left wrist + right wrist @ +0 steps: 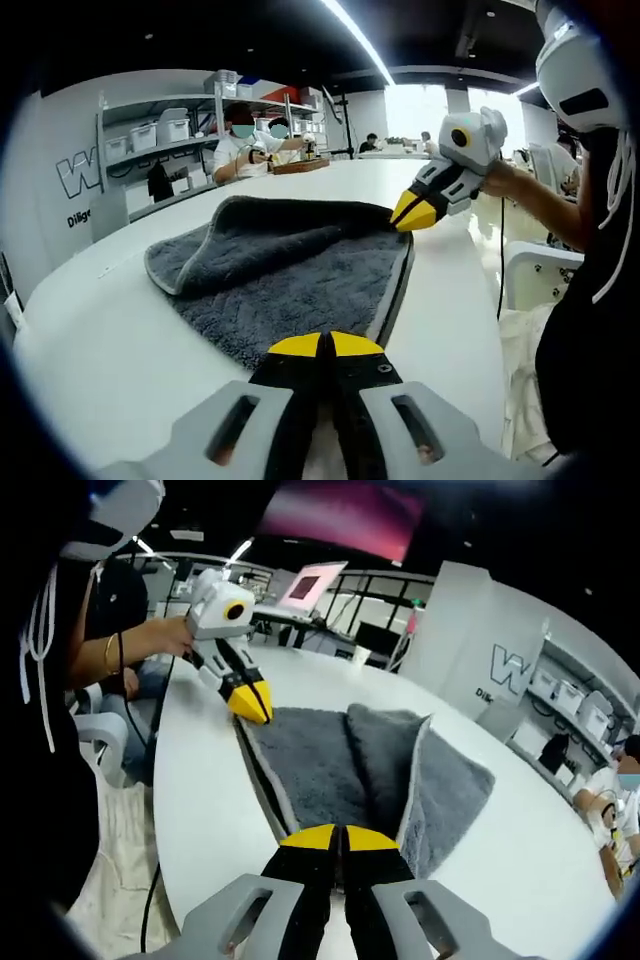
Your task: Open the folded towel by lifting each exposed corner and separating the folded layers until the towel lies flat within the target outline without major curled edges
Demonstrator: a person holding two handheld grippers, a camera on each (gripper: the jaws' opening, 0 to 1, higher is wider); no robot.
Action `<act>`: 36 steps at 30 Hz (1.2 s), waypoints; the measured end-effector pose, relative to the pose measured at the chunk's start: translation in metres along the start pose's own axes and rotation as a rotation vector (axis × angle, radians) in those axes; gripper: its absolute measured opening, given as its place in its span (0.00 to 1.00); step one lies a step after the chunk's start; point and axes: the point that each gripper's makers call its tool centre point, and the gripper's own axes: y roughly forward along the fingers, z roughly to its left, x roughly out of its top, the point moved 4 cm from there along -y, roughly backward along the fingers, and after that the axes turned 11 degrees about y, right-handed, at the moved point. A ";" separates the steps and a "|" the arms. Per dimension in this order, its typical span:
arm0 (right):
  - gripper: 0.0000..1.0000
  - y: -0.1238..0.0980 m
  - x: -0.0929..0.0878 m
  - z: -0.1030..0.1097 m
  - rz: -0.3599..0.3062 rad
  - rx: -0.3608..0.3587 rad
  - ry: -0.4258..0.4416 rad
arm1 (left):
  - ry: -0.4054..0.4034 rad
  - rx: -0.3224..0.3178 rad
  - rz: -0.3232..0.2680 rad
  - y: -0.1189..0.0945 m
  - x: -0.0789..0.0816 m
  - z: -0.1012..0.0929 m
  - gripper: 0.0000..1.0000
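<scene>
A dark grey towel [290,270] lies on the white table [120,340], with one layer folded back over its left part as a raised flap [215,240]. In the left gripper view my left gripper [325,345] is shut at the towel's near edge, pinching it. My right gripper [410,213] comes in from the right, shut on the far corner. In the right gripper view the towel [320,765] runs between my right gripper [340,838], shut on the near edge, and my left gripper [252,705], at the far corner. A dark line [258,780] borders the towel's side.
The table's curved edge [485,330] lies close on the person's side, with a white chair [535,270] and a hanging cable [501,260] beyond it. Shelves with white bins [160,135] and seated people [240,145] are at the table's far end.
</scene>
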 end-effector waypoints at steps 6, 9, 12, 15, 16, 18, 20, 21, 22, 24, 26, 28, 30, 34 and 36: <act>0.00 0.010 0.025 -0.014 -0.056 0.028 0.058 | -0.031 0.051 -0.044 -0.007 0.002 0.006 0.02; 0.00 0.015 0.036 -0.020 -0.081 0.034 0.083 | -0.064 0.094 -0.067 -0.011 0.001 0.013 0.02; 0.00 0.019 0.046 -0.027 -0.092 0.013 0.087 | -0.080 0.138 -0.103 -0.017 0.005 0.020 0.02; 0.00 0.022 0.056 -0.035 -0.102 -0.005 0.089 | -0.098 0.165 -0.138 -0.022 0.010 0.025 0.03; 0.00 0.023 0.058 -0.036 -0.107 -0.007 0.091 | -0.101 0.171 -0.145 -0.023 0.011 0.026 0.04; 0.00 0.026 0.066 -0.040 -0.114 -0.009 0.097 | -0.114 0.193 -0.168 -0.026 0.014 0.030 0.05; 0.00 0.029 0.069 -0.042 -0.113 -0.014 0.094 | -0.125 0.212 -0.180 -0.029 0.015 0.033 0.07; 0.00 0.031 0.071 -0.043 -0.111 -0.019 0.092 | -0.136 0.227 -0.190 -0.030 0.016 0.035 0.09; 0.01 0.032 0.072 -0.044 -0.111 -0.019 0.090 | -0.146 0.232 -0.197 -0.031 0.016 0.035 0.11; 0.04 0.035 0.074 -0.045 -0.111 -0.015 0.081 | -0.148 0.228 -0.195 -0.031 0.015 0.035 0.20; 0.06 0.038 0.075 -0.046 -0.111 -0.018 0.078 | -0.136 0.227 -0.176 -0.031 0.013 0.034 0.26; 0.07 0.042 0.079 -0.047 -0.115 -0.022 0.078 | -0.120 0.236 -0.145 -0.030 0.009 0.032 0.32; 0.08 0.045 0.082 -0.050 -0.125 -0.033 0.082 | -0.118 0.233 -0.140 -0.030 0.007 0.031 0.35; 0.09 0.052 0.088 -0.057 -0.142 -0.053 0.086 | -0.108 0.221 -0.120 -0.029 0.005 0.026 0.40; 0.09 0.056 0.091 -0.060 -0.151 -0.064 0.101 | -0.102 0.225 -0.115 -0.030 0.005 0.025 0.43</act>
